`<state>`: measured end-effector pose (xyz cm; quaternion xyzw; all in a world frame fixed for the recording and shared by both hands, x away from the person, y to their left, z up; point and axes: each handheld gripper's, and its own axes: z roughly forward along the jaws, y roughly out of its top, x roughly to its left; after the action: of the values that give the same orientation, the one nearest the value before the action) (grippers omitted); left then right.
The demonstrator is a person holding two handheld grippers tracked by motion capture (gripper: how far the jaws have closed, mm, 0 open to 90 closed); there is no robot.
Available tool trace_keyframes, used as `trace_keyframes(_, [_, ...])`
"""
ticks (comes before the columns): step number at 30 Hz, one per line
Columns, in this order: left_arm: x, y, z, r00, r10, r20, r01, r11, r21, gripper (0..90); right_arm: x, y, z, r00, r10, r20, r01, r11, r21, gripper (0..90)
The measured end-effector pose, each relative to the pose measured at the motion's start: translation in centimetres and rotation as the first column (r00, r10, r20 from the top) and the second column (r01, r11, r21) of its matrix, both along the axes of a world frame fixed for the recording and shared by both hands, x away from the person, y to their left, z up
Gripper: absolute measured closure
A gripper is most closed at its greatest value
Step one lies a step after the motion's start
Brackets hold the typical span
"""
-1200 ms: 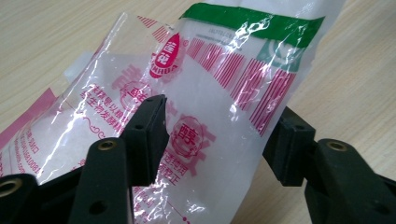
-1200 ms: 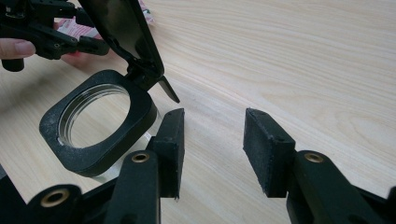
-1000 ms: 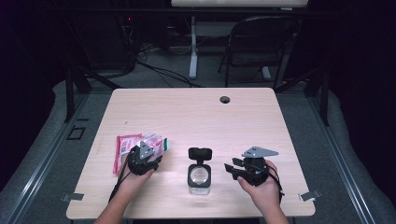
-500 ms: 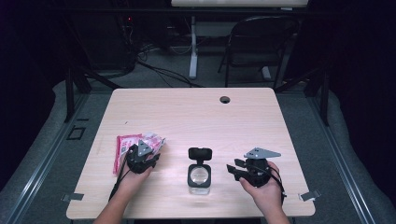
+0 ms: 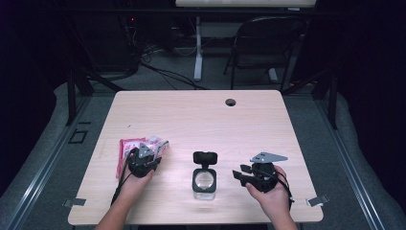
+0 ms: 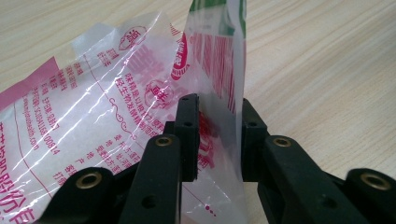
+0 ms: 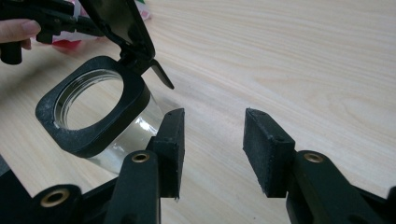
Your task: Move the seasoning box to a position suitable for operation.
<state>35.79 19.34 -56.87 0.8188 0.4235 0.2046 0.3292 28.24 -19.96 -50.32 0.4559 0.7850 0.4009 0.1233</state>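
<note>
Left gripper [image 6: 217,135] just closing around upright fold of crinkled clear pink-printed plastic packet [image 6: 93,107]; right gripper [image 7: 212,149] spread, empty, beside open clear black-lidded jar [image 7: 93,116], farther from packet.

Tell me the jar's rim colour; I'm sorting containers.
Black rim on a clear jar; best in the right gripper view.
</note>
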Motion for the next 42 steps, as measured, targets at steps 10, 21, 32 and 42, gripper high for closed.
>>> trace_keyframes(10, [0.2,0.4,0.1,0.9996,0.004,-0.027,-0.004,1.0000,-0.009,84.4,0.1,0.6,-0.5,0.9932,0.043,-0.109,-0.051,0.9956,-0.079,59.0])
trace_keyframes(21, [0.5,0.9,0.1,0.9984,0.016,-0.055,-0.018,0.9988,-0.045,90.0,0.0,0.5,-0.6,0.9910,0.042,-0.127,-0.053,0.9954,-0.080,59.5])
trace_keyframes(32, [0.7,1.1,0.7,0.9964,0.011,-0.085,-0.015,0.9988,-0.048,90.0,0.0,0.2,-0.6,0.9923,0.030,-0.120,-0.039,0.9965,-0.073,59.6])
trace_keyframes(42, [0.8,1.2,2.1,0.9950,0.019,-0.098,-0.023,0.9991,-0.036,90.0,0.1,-0.1,-0.6,0.9930,0.028,-0.115,-0.036,0.9971,-0.068,59.5])
